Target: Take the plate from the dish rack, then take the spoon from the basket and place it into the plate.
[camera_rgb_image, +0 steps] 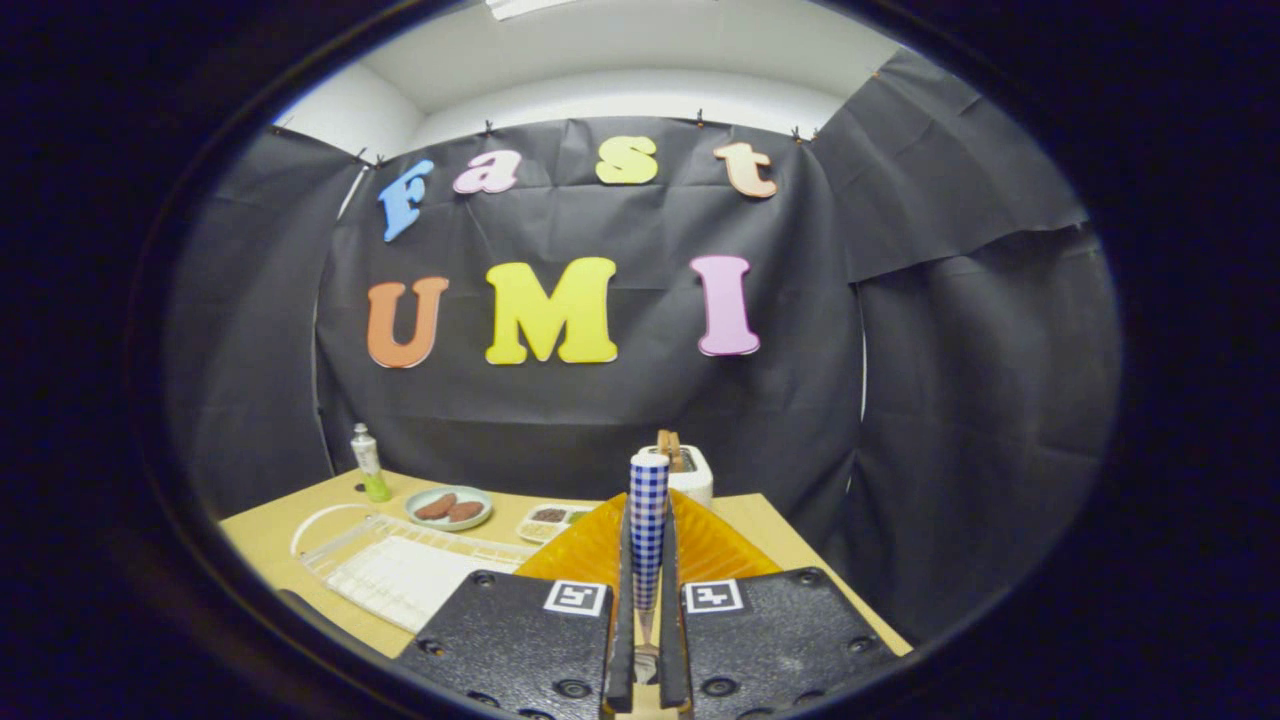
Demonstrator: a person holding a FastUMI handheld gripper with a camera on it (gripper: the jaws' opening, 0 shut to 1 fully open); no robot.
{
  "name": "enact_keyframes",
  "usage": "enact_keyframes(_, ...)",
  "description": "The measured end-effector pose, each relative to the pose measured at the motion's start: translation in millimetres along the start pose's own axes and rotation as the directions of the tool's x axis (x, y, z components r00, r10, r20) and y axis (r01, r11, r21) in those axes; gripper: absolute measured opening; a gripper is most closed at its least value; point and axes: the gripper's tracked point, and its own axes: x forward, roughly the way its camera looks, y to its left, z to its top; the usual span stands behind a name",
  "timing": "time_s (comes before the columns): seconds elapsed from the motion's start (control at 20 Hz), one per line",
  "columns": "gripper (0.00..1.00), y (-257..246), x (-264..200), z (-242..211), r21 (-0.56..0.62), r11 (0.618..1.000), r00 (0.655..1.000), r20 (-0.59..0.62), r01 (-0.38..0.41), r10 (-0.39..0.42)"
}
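My gripper (pixel 647 600) is shut on a spoon (pixel 648 515). Both fingers press its sides, and its blue-and-white checked handle sticks out forward past the fingertips. A bit of metal from the spoon shows low down between the fingers. An amber ribbed plate (pixel 585 552) lies on the wooden table just beyond the fingers, partly hidden by them and by the spoon. A white basket (pixel 694 478) with wooden utensils in it stands behind the plate. The clear and white dish rack (pixel 400 570) lies flat to the left of the plate.
Towards the back of the wooden table (pixel 262 540) sit a small pale plate (pixel 449 507) with two brown pieces, a little tray of food (pixel 549 520) and a green-and-white tube (pixel 368 462). Black cloth walls close the booth behind and to the right.
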Motion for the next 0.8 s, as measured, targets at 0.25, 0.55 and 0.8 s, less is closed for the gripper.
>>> enact_keyframes(0.25, 0.15, 62.6, -37.4, -66.1, 0.023, 0.996, 0.994, -0.063, -0.083, 0.084)
enact_keyframes(0.55, 0.15, 102.4, -55.7, -123.5, 0.068, 0.994, 0.995, -0.043, -0.081, 0.084)
enact_keyframes(0.8, 0.15, 115.2, -57.0, -145.2, 0.055, 0.998, 0.999, -0.006, -0.044, 0.045)
